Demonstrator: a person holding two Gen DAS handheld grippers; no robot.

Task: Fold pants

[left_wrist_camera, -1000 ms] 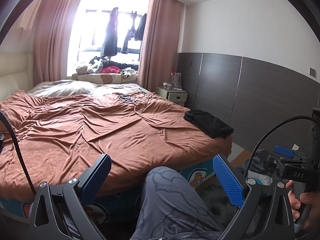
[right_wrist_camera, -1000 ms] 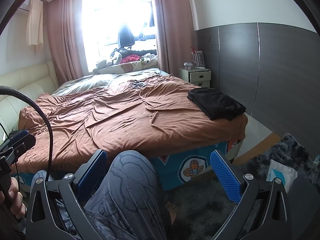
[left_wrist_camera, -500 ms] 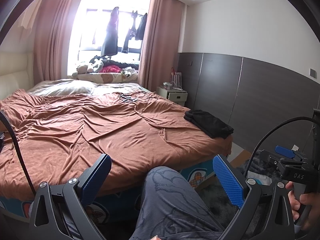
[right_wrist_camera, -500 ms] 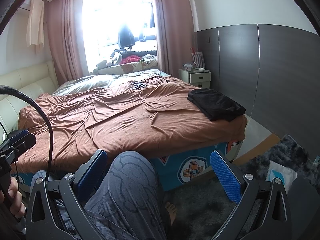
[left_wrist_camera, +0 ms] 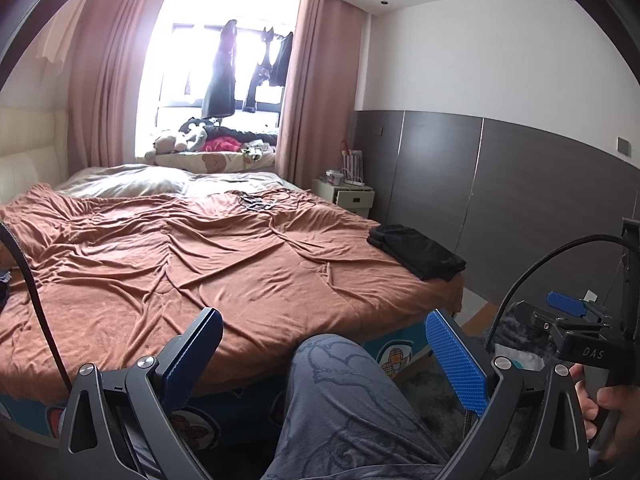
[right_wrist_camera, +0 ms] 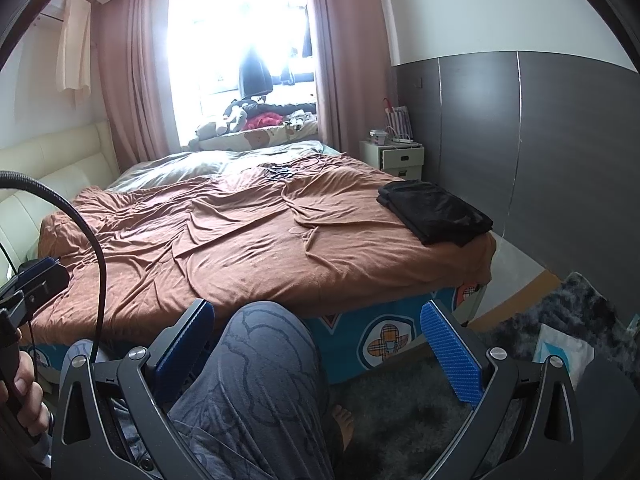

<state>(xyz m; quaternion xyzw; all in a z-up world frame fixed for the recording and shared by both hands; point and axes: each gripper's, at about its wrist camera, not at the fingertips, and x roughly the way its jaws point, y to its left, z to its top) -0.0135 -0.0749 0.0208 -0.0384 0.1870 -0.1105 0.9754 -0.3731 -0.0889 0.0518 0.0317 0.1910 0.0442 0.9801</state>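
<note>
A person seated at the foot of a bed draped in a rumpled rust-brown cotton sheet [left_wrist_camera: 208, 264] holds both grippers low over a knee in grey patterned trousers [right_wrist_camera: 260, 380]; the left gripper [left_wrist_camera: 324, 356] and right gripper [right_wrist_camera: 316, 348] each have their blue-padded fingers spread wide, gripping nothing. The black folded pants [right_wrist_camera: 434, 212] lie far ahead and to the right of both sets of fingers, at the bed's corner near the edge. A careless pinch there could snag the sheet too, or nudge the pile off the mattress.
</note>
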